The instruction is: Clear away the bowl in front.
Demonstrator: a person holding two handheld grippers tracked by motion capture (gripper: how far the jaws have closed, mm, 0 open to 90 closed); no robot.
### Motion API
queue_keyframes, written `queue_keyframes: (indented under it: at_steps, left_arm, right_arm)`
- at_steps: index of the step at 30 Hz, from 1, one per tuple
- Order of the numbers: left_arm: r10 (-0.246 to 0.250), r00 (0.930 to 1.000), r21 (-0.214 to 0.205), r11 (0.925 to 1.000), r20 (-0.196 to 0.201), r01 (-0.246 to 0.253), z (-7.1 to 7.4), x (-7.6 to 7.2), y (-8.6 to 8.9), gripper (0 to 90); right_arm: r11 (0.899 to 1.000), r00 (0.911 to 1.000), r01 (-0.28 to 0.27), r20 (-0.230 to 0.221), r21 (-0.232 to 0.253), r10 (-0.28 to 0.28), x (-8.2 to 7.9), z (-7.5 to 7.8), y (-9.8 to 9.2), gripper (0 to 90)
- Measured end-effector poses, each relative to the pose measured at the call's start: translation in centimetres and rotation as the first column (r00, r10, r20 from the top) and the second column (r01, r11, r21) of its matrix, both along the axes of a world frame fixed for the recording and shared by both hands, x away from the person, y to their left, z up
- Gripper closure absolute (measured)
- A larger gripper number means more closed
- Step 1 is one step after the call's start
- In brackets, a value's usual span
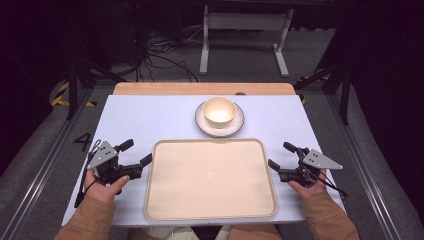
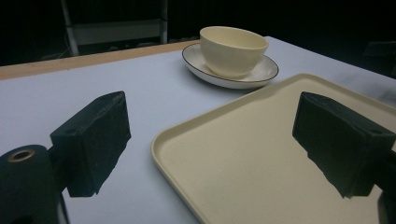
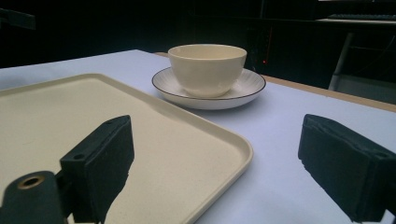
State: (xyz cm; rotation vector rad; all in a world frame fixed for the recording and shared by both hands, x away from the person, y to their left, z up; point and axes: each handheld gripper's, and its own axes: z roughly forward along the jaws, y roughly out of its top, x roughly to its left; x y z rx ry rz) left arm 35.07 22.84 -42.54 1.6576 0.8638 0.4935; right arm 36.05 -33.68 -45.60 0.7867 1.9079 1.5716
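Note:
A cream bowl [image 1: 219,111] [image 2: 232,49] [image 3: 207,69] stands on a white saucer [image 1: 238,122] [image 2: 265,72] [image 3: 247,89] with a dark rim, at the far middle of the table. Nearer me lies a cream tray [image 1: 210,177] [image 2: 261,154] [image 3: 154,149] with nothing on it. My left gripper [image 1: 136,153] [image 2: 212,147] rests open by the tray's left edge. My right gripper [image 1: 282,155] [image 3: 217,163] rests open by the tray's right edge. Nothing sits between either pair of jaws.
The table has a pale blue top [image 1: 150,120] with a wooden strip [image 1: 200,89] along its far edge. Beyond it, on the floor, stand a white metal frame [image 1: 245,30] and tangled cables [image 1: 160,55].

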Motion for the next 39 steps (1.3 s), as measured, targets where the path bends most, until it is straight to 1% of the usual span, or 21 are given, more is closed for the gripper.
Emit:
queue_keyframes:
  at_steps: [1,2,3,4,5,6,8,10,11,15,17,18,20,22,25,29,39]
  left_arm:
    - [0.005,1.0,-0.004,1.0,0.004,-0.005,0.1,0.0,0.0,12.2]
    - [0.004,1.0,-0.007,1.0,-0.001,-0.004,0.3,0.0,-0.1,12.3]
    - [0.007,1.0,-0.011,0.9999,0.004,-0.007,0.4,0.0,-0.1,12.5]
    - [0.009,0.9999,-0.007,0.9999,0.009,-0.009,0.6,0.1,-0.2,13.1]
    - [0.006,1.0,-0.005,1.0,0.004,-0.006,0.8,0.1,-0.3,13.7]
    - [0.0,0.9999,-0.009,1.0,0.012,0.0,1.0,0.3,-0.5,13.9]
    - [-0.013,0.9998,-0.011,0.9998,0.015,0.014,1.2,0.5,-0.8,14.0]
    - [-0.028,0.9995,0.0,0.9996,0.017,0.028,1.6,0.9,-1.4,14.1]
    - [-0.037,0.9992,0.014,0.9992,0.015,0.037,1.8,1.1,-1.6,14.1]
    - [-0.06,0.9981,0.019,0.998,0.013,0.06,2.4,1.9,-2.6,14.0]
    - [-0.075,0.997,0.021,0.997,0.018,0.075,2.6,2.3,-3.3,13.9]
    - [-0.075,0.997,0.021,0.997,0.018,0.075,2.6,2.3,-3.3,13.8]
    - [-0.098,0.9951,0.023,0.995,0.015,0.097,2.9,2.8,-4.1,13.7]
    - [-0.102,0.9947,0.028,0.9944,0.013,0.102,3.0,2.9,-4.3,13.7]
    - [-0.117,0.9931,0.021,0.9929,0.012,0.117,3.2,3.4,-5.1,13.8]
    - [-0.137,0.9905,0.022,0.9903,0.009,0.137,3.6,3.8,-6.2,13.6]
    - [-0.166,0.9862,0.024,0.9859,0.008,0.165,4.3,5.0,-8.0,13.3]
  right_arm:
    - [1.0,1.0,0.001,0.0,0.0,-0.001,0.0,0.0,0.0,11.1]
    - [1.0,1.0,0.001,-0.001,0.0,-0.001,0.0,0.0,0.0,11.0]
    - [1.0,1.0,0.003,-0.003,0.002,-0.003,0.0,0.0,0.0,10.8]
    - [1.0,1.0,0.003,-0.003,0.004,-0.003,0.0,0.0,0.0,10.5]
    - [1.0,1.0,0.003,-0.004,0.004,-0.003,0.0,0.0,0.0,10.1]
    - [1.0,1.0,0.004,-0.004,0.005,-0.004,0.0,0.0,0.0,9.7]
    - [1.0,1.0,0.006,0.002,0.003,-0.006,0.0,0.0,0.0,9.0]
    - [1.0,0.9999,0.01,-0.003,0.004,-0.01,0.0,0.0,0.0,8.3]
    - [1.0,1.0,0.009,-0.004,0.006,-0.009,0.0,0.0,0.0,8.1]
    - [1.0,0.9999,0.009,-0.005,0.007,-0.009,0.0,0.0,0.0,7.6]
    - [1.0,0.9999,0.012,-0.006,0.006,-0.012,0.0,0.0,0.0,7.3]
    - [1.0,0.9999,0.012,-0.006,0.006,-0.012,0.0,0.0,0.0,7.3]
    - [1.0,0.9999,0.012,-0.006,0.007,-0.012,0.0,0.0,0.0,7.2]
    - [1.0,0.9999,0.013,-0.006,0.007,-0.013,0.0,0.0,0.0,7.3]
    - [1.0,0.9999,0.013,-0.008,0.007,-0.013,0.0,0.0,0.0,7.3]
    - [1.0,0.9999,0.011,-0.008,0.008,-0.011,0.0,0.0,0.0,7.3]
    - [1.0,0.9999,0.011,-0.008,0.008,-0.011,0.1,0.0,-0.1,7.5]
